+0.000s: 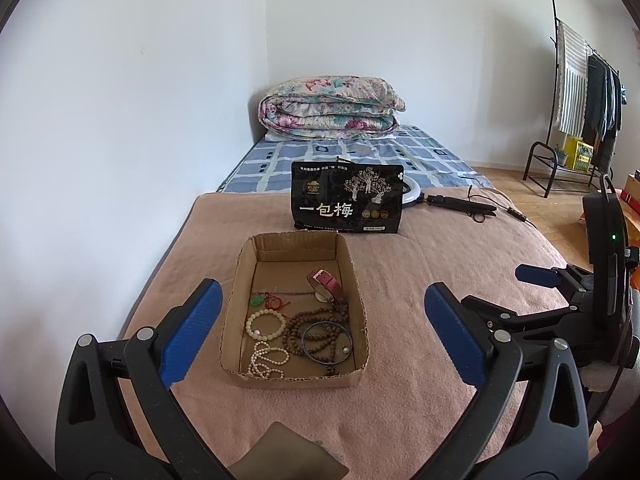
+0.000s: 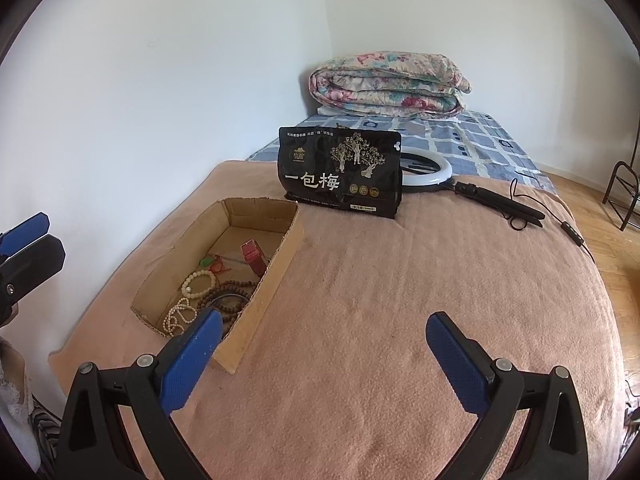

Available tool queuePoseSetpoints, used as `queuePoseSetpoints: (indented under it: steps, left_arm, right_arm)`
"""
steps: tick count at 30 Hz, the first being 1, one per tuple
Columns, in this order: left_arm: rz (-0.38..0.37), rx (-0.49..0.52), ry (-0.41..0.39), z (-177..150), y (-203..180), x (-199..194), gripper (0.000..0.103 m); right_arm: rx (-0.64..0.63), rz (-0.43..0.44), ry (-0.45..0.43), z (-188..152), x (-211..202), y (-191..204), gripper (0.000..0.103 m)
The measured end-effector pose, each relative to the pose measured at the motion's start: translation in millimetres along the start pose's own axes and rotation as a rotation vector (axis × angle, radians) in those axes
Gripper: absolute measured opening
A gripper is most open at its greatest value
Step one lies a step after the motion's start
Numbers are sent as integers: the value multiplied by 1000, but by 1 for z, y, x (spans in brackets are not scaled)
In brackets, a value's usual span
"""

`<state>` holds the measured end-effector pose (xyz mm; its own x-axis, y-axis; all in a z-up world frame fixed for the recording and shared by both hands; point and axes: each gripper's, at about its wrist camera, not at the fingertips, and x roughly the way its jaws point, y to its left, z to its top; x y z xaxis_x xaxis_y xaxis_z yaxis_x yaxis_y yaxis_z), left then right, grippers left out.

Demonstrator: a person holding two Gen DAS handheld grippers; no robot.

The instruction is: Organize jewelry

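An open cardboard box (image 1: pixel 236 280) (image 2: pixel 276 268) sits on the pink blanket. Inside lie a red watch (image 1: pixel 326 282) (image 2: pixel 254 256), a green pendant on a red cord (image 1: pixel 260 300), a white bead bracelet (image 1: pixel 266 322) (image 2: pixel 199 283), a pearl strand (image 1: pixel 267 360) (image 2: pixel 180 317), brown prayer beads (image 1: pixel 316 320) and a dark bangle (image 1: pixel 327 340). My left gripper (image 1: pixel 323 328) is open and empty, hovering just in front of the box. My right gripper (image 2: pixel 324 354) is open and empty, over the blanket to the right of the box.
A black snack bag (image 1: pixel 347 198) (image 2: pixel 340 170) stands behind the box. A ring light with stand and cable (image 2: pixel 472 188) lies beside it. A folded floral quilt (image 1: pixel 330 106) lies at the bed's far end. A clothes rack (image 1: pixel 580 100) stands at right.
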<state>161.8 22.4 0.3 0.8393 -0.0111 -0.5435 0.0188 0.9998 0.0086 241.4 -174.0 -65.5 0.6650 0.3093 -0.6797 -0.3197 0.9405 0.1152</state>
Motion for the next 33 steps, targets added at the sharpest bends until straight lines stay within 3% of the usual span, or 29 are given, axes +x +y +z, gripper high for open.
queuePoseSetpoints:
  steps: [33]
  left_arm:
    - [1,-3,-6,1,1,-3,103]
  right_arm:
    - [-7,-6,4,0,0,-1,103]
